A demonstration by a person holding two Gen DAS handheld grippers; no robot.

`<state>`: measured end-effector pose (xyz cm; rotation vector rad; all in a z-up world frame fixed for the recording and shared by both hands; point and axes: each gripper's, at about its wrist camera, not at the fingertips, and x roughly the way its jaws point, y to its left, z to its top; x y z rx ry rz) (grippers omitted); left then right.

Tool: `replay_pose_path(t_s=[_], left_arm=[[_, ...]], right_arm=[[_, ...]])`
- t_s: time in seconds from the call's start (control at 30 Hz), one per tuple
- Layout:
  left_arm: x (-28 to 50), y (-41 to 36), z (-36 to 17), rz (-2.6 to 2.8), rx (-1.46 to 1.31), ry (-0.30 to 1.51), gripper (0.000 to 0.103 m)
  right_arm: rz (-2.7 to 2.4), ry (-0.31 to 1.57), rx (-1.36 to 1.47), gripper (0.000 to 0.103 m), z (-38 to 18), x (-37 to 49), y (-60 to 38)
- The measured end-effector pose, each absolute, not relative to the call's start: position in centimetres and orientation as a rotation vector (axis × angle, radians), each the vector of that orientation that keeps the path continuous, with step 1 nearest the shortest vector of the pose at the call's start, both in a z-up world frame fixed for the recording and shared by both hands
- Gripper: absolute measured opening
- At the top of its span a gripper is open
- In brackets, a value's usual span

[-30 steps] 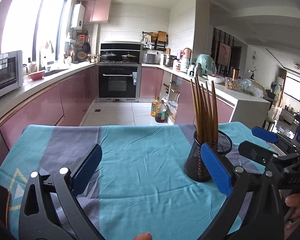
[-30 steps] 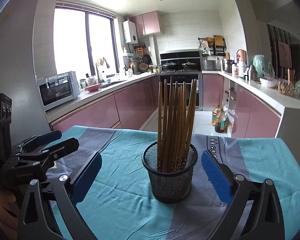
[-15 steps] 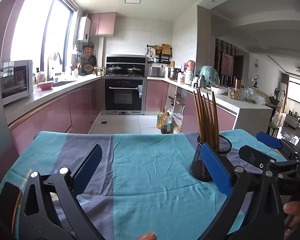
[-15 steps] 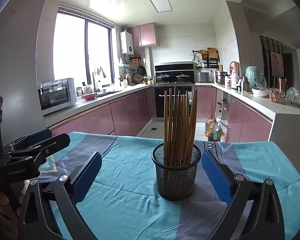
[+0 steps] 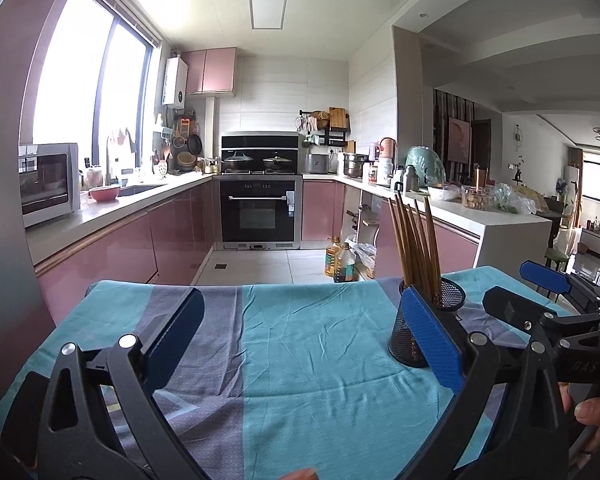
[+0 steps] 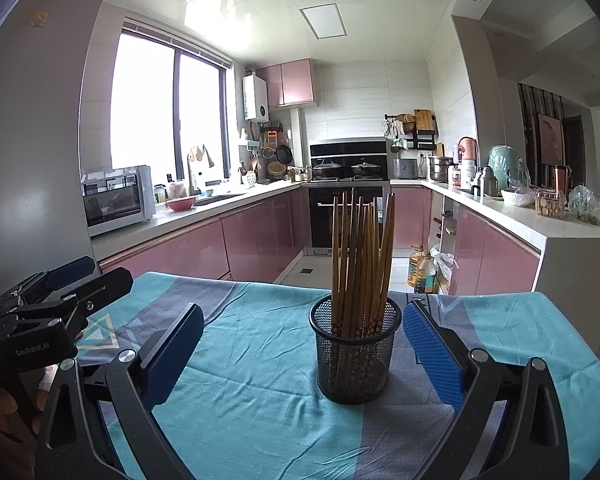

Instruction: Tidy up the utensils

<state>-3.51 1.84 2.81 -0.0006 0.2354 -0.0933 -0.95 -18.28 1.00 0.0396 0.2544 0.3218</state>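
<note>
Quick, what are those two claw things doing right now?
Left gripper: open, holding nothing.
Right gripper: open, holding nothing.

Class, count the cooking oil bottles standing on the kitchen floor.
2. Both oil bottles stand side by side on the tiles by the right-hand cabinets, one yellow-capped, one darker. More may be hidden behind them.

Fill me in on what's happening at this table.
A person holds a two-finger gripper in each hand over a table covered by a teal and grey cloth. A black wire-mesh cup stands upright on the cloth, holding a bundle of brown wooden chopsticks. The right gripper is open, its blue pads on either side of the cup without touching it. The left gripper is also open and empty, with the cup off to its right. Nothing is being gripped.
</note>
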Motion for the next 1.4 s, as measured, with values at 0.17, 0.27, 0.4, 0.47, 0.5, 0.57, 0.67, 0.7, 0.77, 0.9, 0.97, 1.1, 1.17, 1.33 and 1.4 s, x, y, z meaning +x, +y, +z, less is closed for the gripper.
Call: replay_pose_path(t_s=[0.17,0.27,0.4,0.47,0.5,0.57,0.67,0.7,0.77,0.9,0.97,1.1,1.17,1.33,1.4], left_arm=[[-4.0,1.8,3.1,-0.079,0.001,0.222,0.097],[-4.2,1.9,3.2,-0.079,-0.002,0.219,0.097],[-4.4,1.8,3.3,-0.076,0.004,0.215,0.097],[-4.6,1.8,3.3,-0.076,0.001,0.212,0.097],[-4.7,1.8,3.4,-0.076,0.001,0.211,0.097],[-4.6,1.7,3.4,-0.075,0.002,0.210,0.097],[-4.7,1.7,3.4,-0.071,-0.001,0.209,0.097],[-4.7,1.8,3.4,-0.071,-0.003,0.210,0.097],[-4.8,1.8,3.5,-0.070,-0.003,0.209,0.097],[-4.9,1.7,3.5,-0.071,-0.002,0.206,0.097],[-4.9,1.6,3.5,-0.070,-0.001,0.204,0.097],[-4.9,1.6,3.5,-0.070,-0.002,0.202,0.097],[-4.9,1.6,3.5,-0.072,-0.002,0.202,0.097],[-4.9,1.6,3.5,-0.069,-0.003,0.203,0.097],[-4.9,1.6,3.5,-0.067,-0.006,0.204,0.097]], right_arm=[[0.324,0.253,0.041,0.097,1.1,-0.9,-18.2],[0.323,0.249,0.039,0.097,1.1,-1.0,-18.1],[0.324,0.246,0.041,0.097,1.1,-1.1,-18.1],[0.323,0.246,0.039,0.097,1.1,-1.1,-18.1],[0.322,0.245,0.038,0.097,1.1,-1.1,-18.1],[0.323,0.243,0.041,0.097,1.1,-1.2,-18.0],[0.323,0.238,0.042,0.097,1.1,-1.3,-18.1],[0.321,0.237,0.041,0.097,1.1,-1.4,-18.1],[0.322,0.235,0.043,0.097,1.2,-1.4,-18.0],[0.319,0.233,0.044,0.097,1.1,-1.5,-18.1],[0.318,0.229,0.044,0.097,1.1,-1.6,-18.1],[0.317,0.230,0.044,0.097,1.1,-1.6,-18.1],[0.314,0.229,0.044,0.097,1.1,-1.5,-18.0],[0.304,0.223,0.040,0.097,1.2,-1.6,-18.1],[0.299,0.223,0.039,0.097,1.2,-1.6,-18.1]])
